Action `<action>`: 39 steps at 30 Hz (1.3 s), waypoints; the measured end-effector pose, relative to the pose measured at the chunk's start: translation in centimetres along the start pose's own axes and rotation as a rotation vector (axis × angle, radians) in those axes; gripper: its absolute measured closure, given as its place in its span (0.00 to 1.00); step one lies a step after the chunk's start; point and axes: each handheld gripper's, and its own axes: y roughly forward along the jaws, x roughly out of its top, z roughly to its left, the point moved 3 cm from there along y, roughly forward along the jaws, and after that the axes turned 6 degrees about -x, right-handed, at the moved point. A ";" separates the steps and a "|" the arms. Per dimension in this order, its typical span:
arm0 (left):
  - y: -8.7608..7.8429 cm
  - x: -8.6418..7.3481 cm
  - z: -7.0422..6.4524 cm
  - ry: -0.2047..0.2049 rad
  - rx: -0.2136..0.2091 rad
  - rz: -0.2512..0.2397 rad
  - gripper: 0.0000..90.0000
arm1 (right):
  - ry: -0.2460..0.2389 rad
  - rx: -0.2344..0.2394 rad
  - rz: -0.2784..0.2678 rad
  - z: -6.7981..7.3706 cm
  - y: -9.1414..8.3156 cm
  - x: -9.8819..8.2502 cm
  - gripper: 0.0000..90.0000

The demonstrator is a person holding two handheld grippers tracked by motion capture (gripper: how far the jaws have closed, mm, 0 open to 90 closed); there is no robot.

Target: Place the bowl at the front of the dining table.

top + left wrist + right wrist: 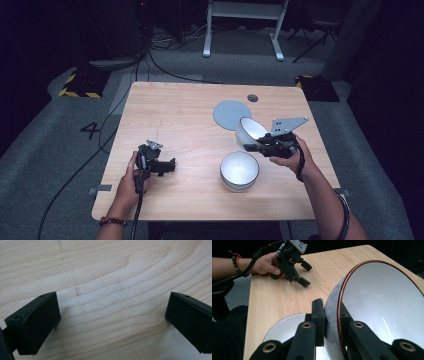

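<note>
My right gripper (249,146) is shut on the wall of a white bowl (251,129) with a brown rim and grey outside, holding it tilted above the table. In the right gripper view one jaw presses the bowl (384,305) from outside and the other from inside, at my right gripper (331,308). A second white bowl (239,170) stands upright on the table just below and left of it, also seen as the second bowl (283,331). My left gripper (172,166) rests low over the wood at the left, open, nothing between its jaws (113,315).
A flat grey round disc (229,113) lies on the wooden table (180,115) behind the held bowl, with a small dark hole (252,98) beyond it. The person's left hand and left gripper (295,267) show farther off. Cables run over the floor at left.
</note>
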 end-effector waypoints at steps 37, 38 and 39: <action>0.0 0.0 0.0 0.001 0.001 -0.001 0.00 | 0.031 -0.112 0.056 -5.4 3.7 0.1 0.91; 0.0 0.0 0.0 0.000 0.000 0.000 0.00 | 0.046 -0.123 0.061 -6.0 4.1 0.0 0.91; 0.0 0.0 0.0 0.001 0.001 -0.001 0.00 | 0.049 -0.130 0.071 -6.3 4.3 0.0 0.91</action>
